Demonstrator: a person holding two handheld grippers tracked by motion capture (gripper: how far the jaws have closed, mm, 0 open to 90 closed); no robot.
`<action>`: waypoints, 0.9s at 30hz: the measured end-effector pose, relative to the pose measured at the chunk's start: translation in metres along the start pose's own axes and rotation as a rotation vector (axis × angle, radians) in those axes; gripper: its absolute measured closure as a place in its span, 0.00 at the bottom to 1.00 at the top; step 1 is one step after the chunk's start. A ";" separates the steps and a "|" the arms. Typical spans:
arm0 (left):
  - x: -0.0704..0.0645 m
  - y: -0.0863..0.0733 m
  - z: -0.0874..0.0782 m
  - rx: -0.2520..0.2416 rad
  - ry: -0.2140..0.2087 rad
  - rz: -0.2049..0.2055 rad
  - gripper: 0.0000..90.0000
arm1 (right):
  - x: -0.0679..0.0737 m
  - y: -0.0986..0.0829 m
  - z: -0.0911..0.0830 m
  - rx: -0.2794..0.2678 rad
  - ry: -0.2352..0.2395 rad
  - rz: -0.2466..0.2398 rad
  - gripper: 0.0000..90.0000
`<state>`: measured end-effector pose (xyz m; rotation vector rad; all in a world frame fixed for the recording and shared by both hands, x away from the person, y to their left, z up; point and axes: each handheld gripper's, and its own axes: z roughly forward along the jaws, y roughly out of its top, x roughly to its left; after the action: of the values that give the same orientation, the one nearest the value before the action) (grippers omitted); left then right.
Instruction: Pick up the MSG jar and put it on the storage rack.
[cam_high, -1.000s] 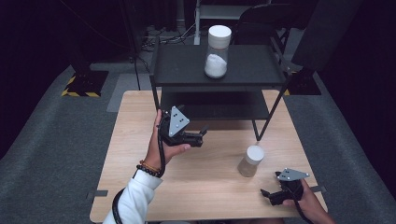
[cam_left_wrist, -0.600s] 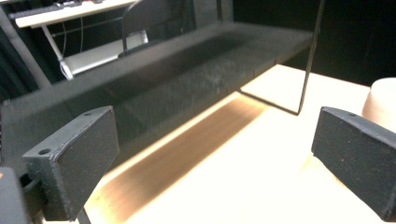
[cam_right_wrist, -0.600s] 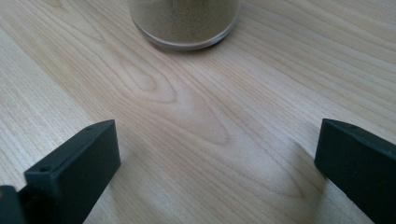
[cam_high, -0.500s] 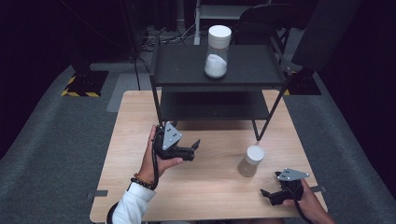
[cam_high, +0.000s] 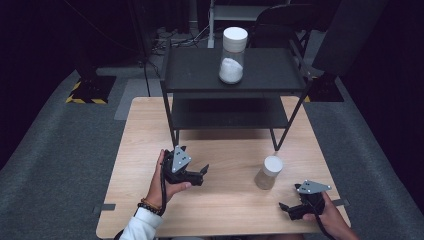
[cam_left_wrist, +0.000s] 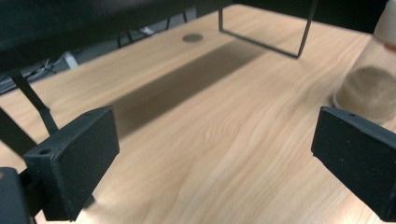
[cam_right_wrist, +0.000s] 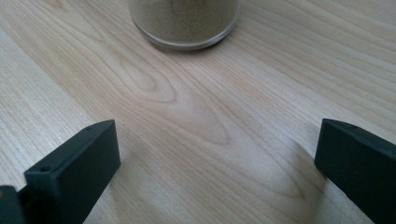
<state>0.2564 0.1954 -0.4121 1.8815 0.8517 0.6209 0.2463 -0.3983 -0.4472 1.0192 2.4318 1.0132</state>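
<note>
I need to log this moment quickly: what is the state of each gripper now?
Left gripper: open, holding nothing, above the wooden table.
Right gripper: open, holding nothing, facing the small jar of tan powder.

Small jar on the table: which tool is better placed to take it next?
Right, probably. The right tool is open with the small jar straight ahead between its jaws. The left tool is open too, but sees that jar off to one side.

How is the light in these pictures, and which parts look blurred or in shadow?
High view: the wooden table is brightly lit, the surroundings nearly black. Left gripper view: the black shelf rack throws a dark band of shadow over the wood, and the sand-filled jar is blurred at the right edge. Right gripper view: even, soft light; that jar looks slightly soft.
</note>
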 end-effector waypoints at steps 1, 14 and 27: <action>0.000 -0.003 0.000 0.010 -0.004 -0.004 0.00 | 0.000 0.000 0.000 0.000 0.000 0.000 0.00; -0.003 -0.033 0.002 0.094 -0.011 -0.039 0.01 | 0.000 0.000 0.000 0.000 0.000 0.000 0.00; -0.005 -0.040 0.009 0.174 -0.004 -0.029 0.01 | 0.000 0.000 0.000 0.000 0.000 -0.001 0.00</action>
<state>0.2484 0.1991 -0.4525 2.0218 0.9553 0.5396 0.2463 -0.3983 -0.4473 1.0178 2.4318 1.0132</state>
